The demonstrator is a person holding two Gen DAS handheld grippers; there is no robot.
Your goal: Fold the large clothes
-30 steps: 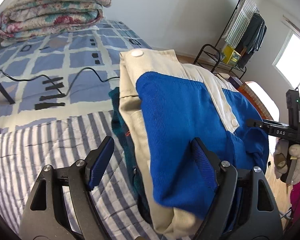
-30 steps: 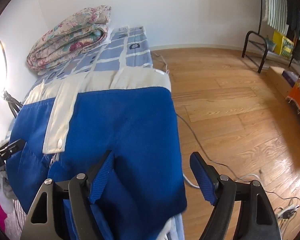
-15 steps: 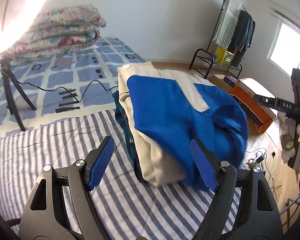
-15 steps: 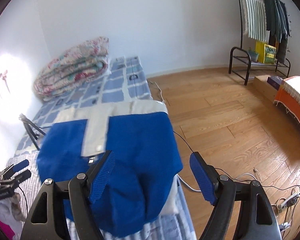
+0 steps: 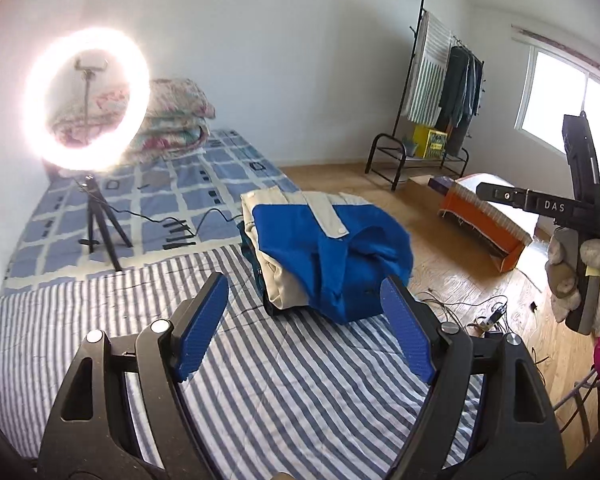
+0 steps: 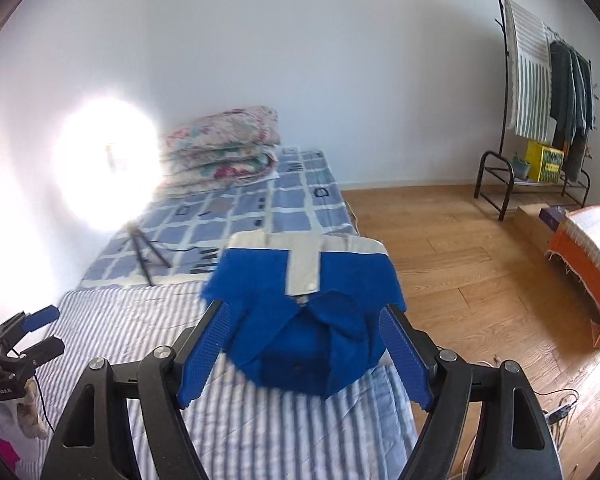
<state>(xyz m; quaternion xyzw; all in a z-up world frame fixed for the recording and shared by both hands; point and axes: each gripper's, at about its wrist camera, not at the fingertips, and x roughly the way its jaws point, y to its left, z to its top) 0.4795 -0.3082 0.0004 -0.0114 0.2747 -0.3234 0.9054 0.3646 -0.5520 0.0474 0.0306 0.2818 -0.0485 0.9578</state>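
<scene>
Both tongs have pulled back and up from the folded clothes since a second ago, when their blue pads sat right over the blue cloth; now the whole pile shows ahead of them with striped bedding between. Largest in view is the bed (image 5: pixel 260 380), its near part under a blue-and-white striped cover and its far part under a blue checked sheet. On the striped part, close to the bed's floor-side edge, lies the folded blue and cream garment (image 5: pixel 332 256), topmost on a small pile of folded clothes; its cream collar band faces the far wall and its long axis runs along the bed, away from the cameras, with a loose blue fold bunched at the near end. The left tongs (image 5: pixel 304 330) stand wide apart, holding nothing and touching nothing, tipped down toward the bedding. The right tongs (image 6: pixel 304 354) are likewise spread wide and empty, hanging just short of the garment's near end. In the left view a gloved hand (image 5: pixel 584 276) grips the right tool's handle upright at the right edge. A lit ring light (image 5: pixel 86 98) on a small tripod stands on the checked sheet, before a folded floral quilt (image 6: pixel 224 144).
</scene>
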